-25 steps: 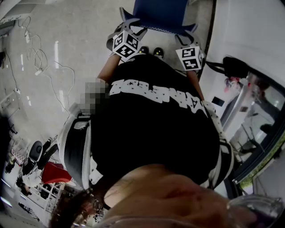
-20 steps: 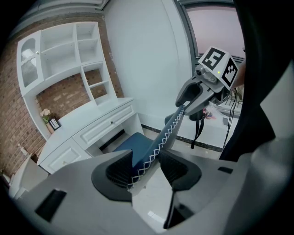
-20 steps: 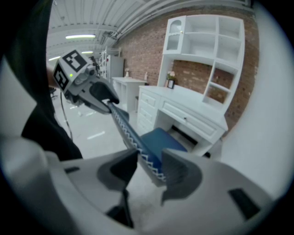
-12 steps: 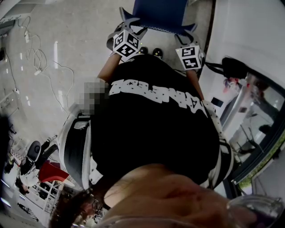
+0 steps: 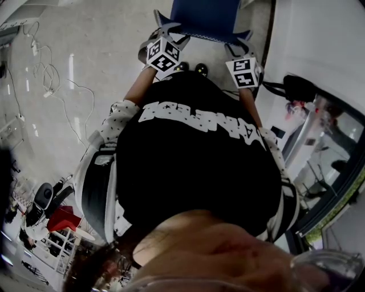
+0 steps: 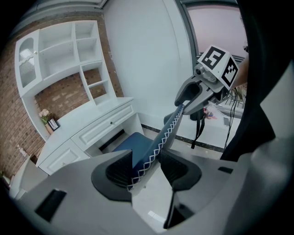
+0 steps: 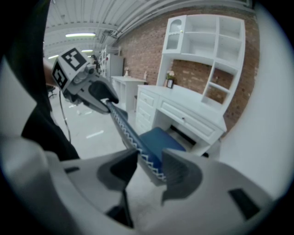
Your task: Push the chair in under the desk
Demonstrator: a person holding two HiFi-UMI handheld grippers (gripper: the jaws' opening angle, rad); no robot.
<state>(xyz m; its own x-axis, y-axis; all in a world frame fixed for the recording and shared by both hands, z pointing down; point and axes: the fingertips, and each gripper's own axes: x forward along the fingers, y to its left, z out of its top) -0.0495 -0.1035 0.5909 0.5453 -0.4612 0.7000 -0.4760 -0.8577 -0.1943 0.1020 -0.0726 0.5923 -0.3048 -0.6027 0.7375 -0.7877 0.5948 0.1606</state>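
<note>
A blue chair [image 5: 202,17] stands in front of the person at the top of the head view. Its backrest [image 6: 161,137] has white zigzag stitching along the top edge. My left gripper [image 5: 171,31] is shut on the backrest's left end; in the left gripper view the edge fills the gap between its pads [image 6: 146,170]. My right gripper [image 5: 238,44] is shut on the other end, and the backrest [image 7: 128,133] runs between its pads [image 7: 148,172]. The blue seat [image 7: 158,137] points toward the opening of the white desk [image 7: 193,114].
A white shelf unit [image 6: 59,55] rises above the desk against a brick wall. Cables [image 5: 51,80] lie on the floor to the left. A black bag [image 5: 299,85] hangs at the right. The person's shoes [image 5: 191,67] stand just behind the chair.
Both grippers and the backrest have shifted slightly away from the person, toward the top of the head view. The grips look the same.
</note>
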